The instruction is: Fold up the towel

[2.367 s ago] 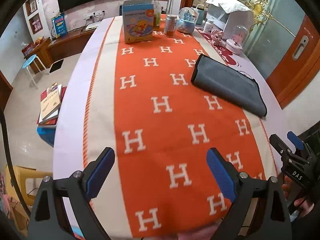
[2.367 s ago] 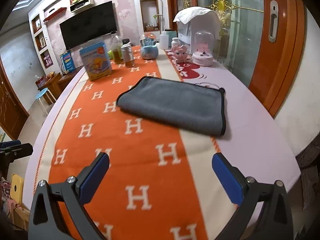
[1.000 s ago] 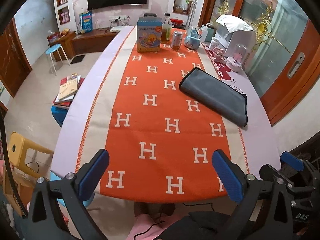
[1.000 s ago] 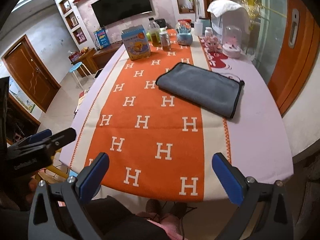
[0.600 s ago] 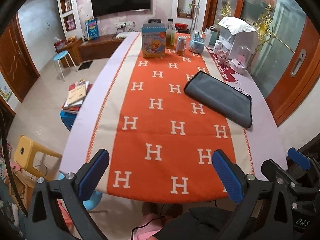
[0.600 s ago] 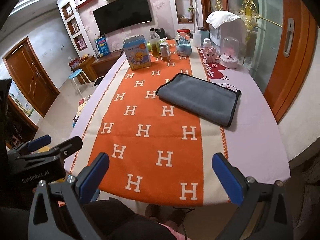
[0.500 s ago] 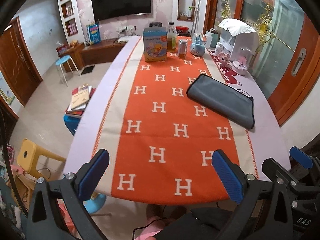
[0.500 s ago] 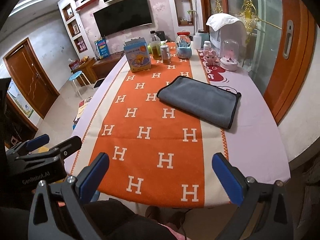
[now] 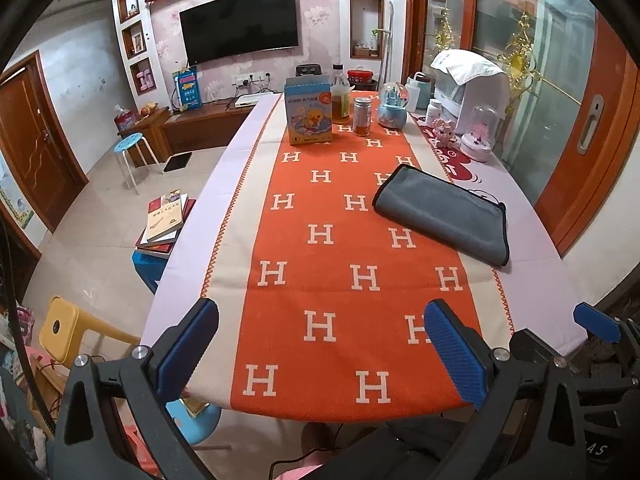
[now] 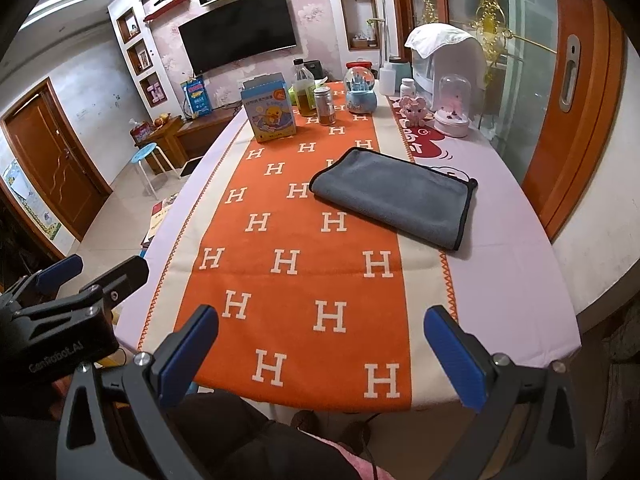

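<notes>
A grey towel [image 9: 442, 213] with a dark edge lies folded flat on the right side of the table, partly on the orange runner [image 9: 340, 264]; it also shows in the right wrist view [image 10: 394, 197]. My left gripper [image 9: 320, 348] is open and empty, held back past the table's near edge. My right gripper [image 10: 320, 354] is open and empty, also held off the near edge. Each gripper shows in the other's view: the right one at the lower right [image 9: 600, 332], the left one at the lower left [image 10: 76, 280].
At the table's far end stand a blue duck box [image 9: 309, 116], a bottle [image 9: 340, 100], a jar [image 9: 362, 117], a snow globe [image 9: 393, 106] and a white appliance [image 9: 470, 80]. Stools [image 9: 128, 156], a book stack [image 9: 164, 220] and a yellow chair [image 9: 76, 330] stand left of the table.
Both grippers have drawn back and risen from the table, so more of the room shows. The towel has not moved.
</notes>
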The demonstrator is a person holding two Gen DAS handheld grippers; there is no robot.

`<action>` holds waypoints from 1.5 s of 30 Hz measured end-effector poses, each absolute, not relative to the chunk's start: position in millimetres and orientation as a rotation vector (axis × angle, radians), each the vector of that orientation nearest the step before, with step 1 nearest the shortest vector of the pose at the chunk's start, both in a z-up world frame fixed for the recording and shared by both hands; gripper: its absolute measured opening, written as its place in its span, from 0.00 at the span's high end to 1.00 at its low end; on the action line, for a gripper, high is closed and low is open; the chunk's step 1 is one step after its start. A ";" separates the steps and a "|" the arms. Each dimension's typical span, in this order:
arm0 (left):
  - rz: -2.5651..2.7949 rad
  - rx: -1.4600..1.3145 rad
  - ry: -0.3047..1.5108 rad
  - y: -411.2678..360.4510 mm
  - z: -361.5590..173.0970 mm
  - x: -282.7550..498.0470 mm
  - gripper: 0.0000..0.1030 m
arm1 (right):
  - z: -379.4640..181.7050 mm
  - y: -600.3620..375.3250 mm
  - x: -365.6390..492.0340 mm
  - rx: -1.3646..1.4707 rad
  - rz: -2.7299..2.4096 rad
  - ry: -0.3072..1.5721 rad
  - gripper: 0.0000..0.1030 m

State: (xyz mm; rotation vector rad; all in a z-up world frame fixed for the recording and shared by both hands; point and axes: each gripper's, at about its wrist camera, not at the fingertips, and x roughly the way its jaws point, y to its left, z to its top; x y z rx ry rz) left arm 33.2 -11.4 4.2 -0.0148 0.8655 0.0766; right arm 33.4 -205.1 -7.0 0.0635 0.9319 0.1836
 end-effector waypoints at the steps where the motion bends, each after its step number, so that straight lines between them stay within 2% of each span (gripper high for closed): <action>1: 0.075 -0.014 0.865 -11.6 4.2 33.2 0.01 | -7.2 -205.5 32.9 0.063 0.184 0.932 0.00; 45: 0.080 -0.014 0.877 -7.1 1.6 34.2 0.01 | -8.9 -200.3 33.0 0.065 0.180 0.939 0.00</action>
